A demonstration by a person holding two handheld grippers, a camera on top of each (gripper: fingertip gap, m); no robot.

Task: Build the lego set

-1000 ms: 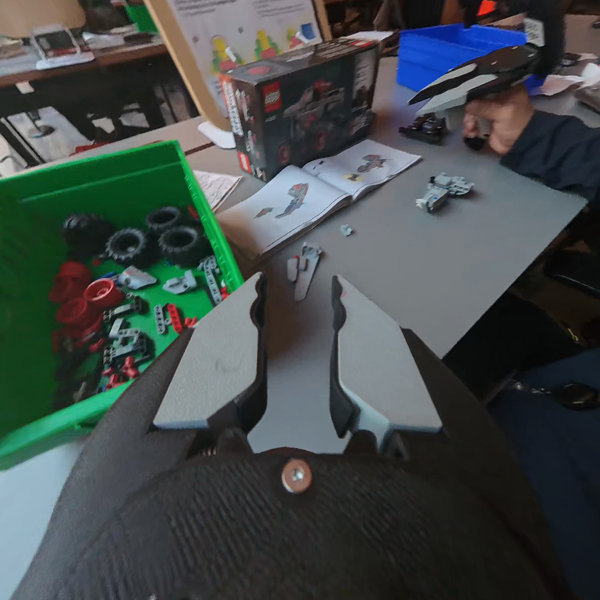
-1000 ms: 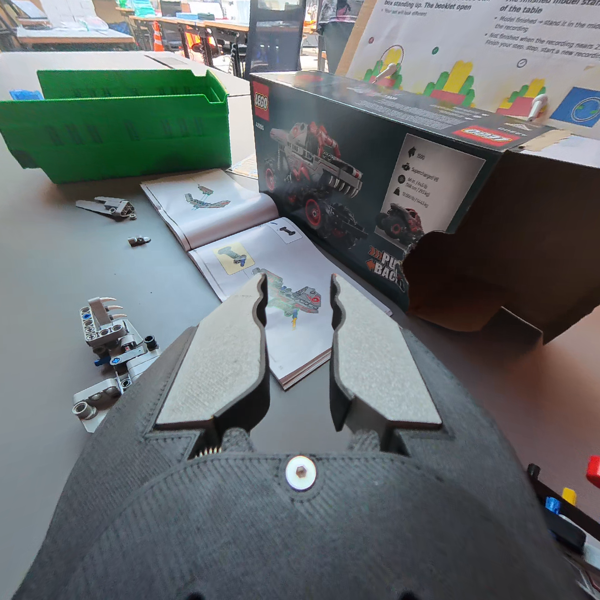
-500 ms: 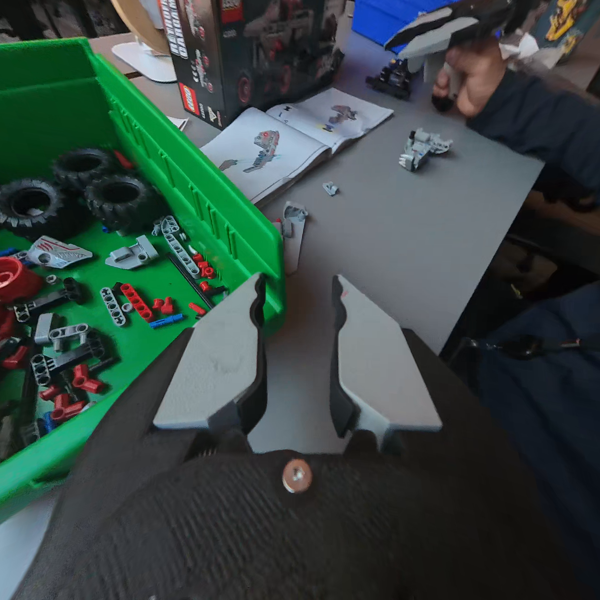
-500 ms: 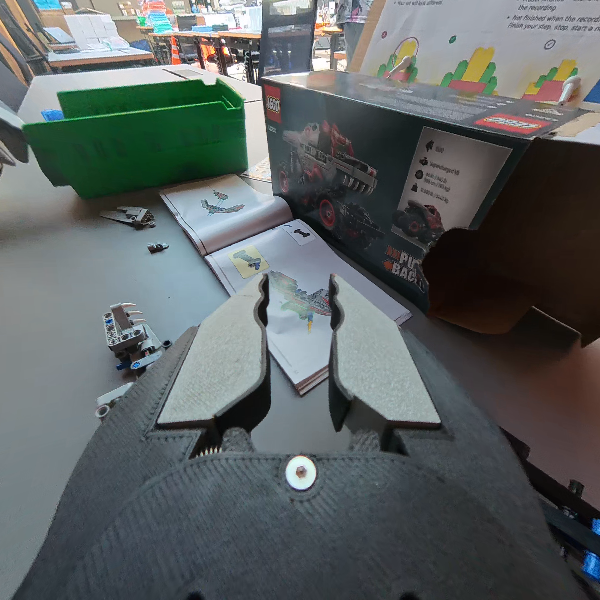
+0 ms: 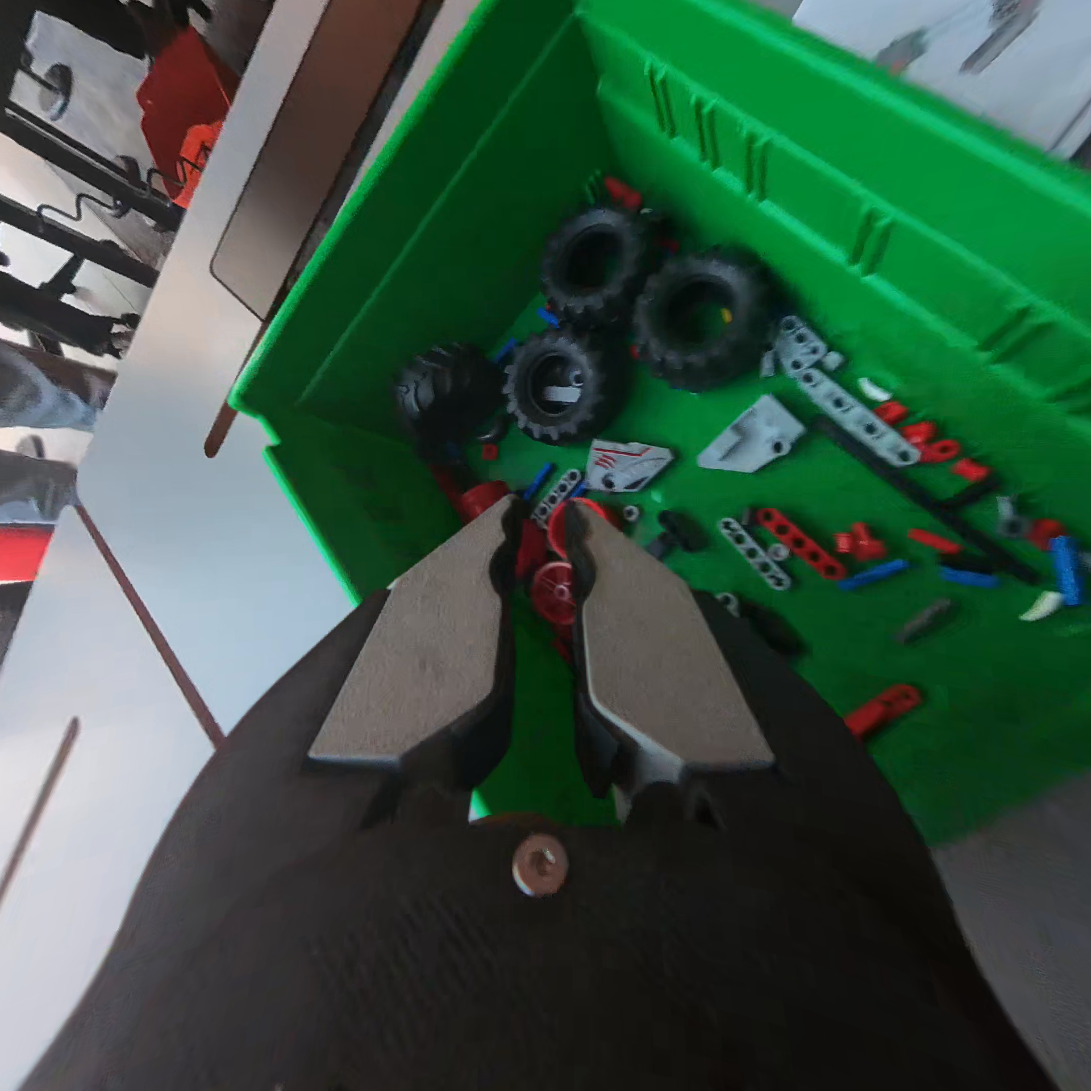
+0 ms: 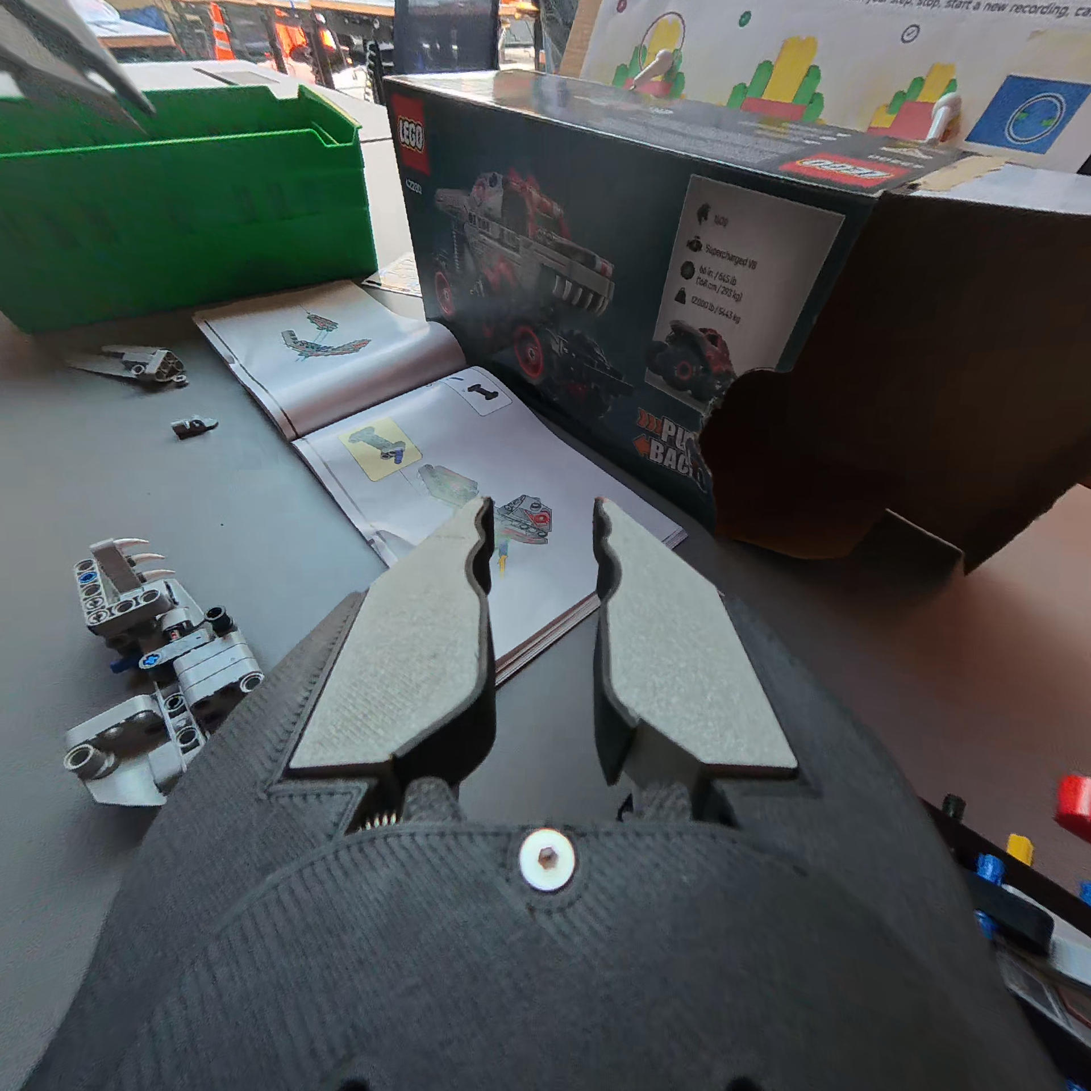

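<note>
My left gripper (image 5: 541, 508) hovers inside the green bin (image 5: 413, 248), tips over red wheel hubs (image 5: 555, 585). Its jaws stand a narrow gap apart and I see nothing clamped. The bin holds several black tyres (image 5: 699, 322), grey beams (image 5: 850, 413) and small red, blue and black pieces. My right gripper (image 6: 543, 510) is open and empty above the open instruction booklet (image 6: 413, 413). A grey part-built assembly with white claws (image 6: 147, 637) lies on the table to its left. The left gripper's fingers (image 6: 65, 65) show over the green bin (image 6: 177, 206) at the top left.
The dark set box (image 6: 590, 265) stands behind the booklet with its end flap open. Two small grey pieces (image 6: 141, 366) (image 6: 193, 426) lie between bin and booklet. A poster board (image 6: 826, 59) stands behind the box. A tray of coloured bits (image 6: 1015, 874) is at the right edge. The tips of one gripper are about 50 cm away from the tips of the other.
My left gripper swung left from the table into the green bin, and its jaws narrowed. My right gripper shifted slightly over the booklet and stays open.
</note>
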